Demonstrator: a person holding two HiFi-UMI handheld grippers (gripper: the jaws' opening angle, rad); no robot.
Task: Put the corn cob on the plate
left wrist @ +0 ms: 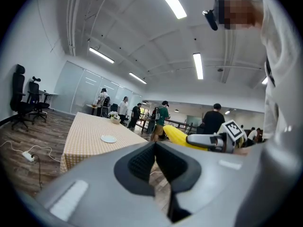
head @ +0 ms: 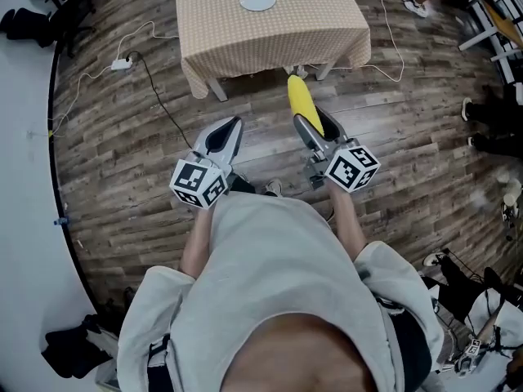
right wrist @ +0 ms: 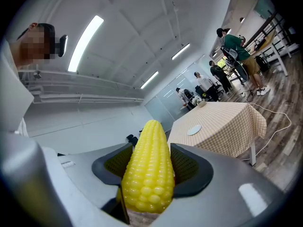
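Wood-plank flooring (head: 122,186) runs under the whole scene, and at its far side stands a desk (head: 319,31) draped in a tan checked cloth that hangs down over its edges. A small white plate (head: 257,0) lies on the cloth toward the far middle of the desk. In the left tool view a little pot of flowers (left wrist: 114,118) shows further back on the same top. The person, in a pale sweatshirt (head: 270,284), stands on the near side with both arms held forward over the floor. The right tool (right wrist: 150,162) is clenched on the corn cob (head: 300,100). Its two dark ribbed pads press the thicker part of the yellow cob from either side, and the tapered end sticks out ahead, aimed at the desk. The cob is in the air over the floor, just short of the desk's near edge and well apart from the plate. The left tool (left wrist: 155,148) hangs to the left of the right one, near it but not touching. Its jaws are drawn together with the pads meeting and nothing between them. Each tool carries a cube (head: 198,182) with black-and-white square markers at its near end. On the floor left of the desk lies a white power strip (head: 121,64), with white and black cables trailing from it. Black office chairs (left wrist: 21,103) stand by the left wall, several people (left wrist: 163,117) are gathered in the far part of the room, and long strip lights (left wrist: 198,65) run across the ceiling.
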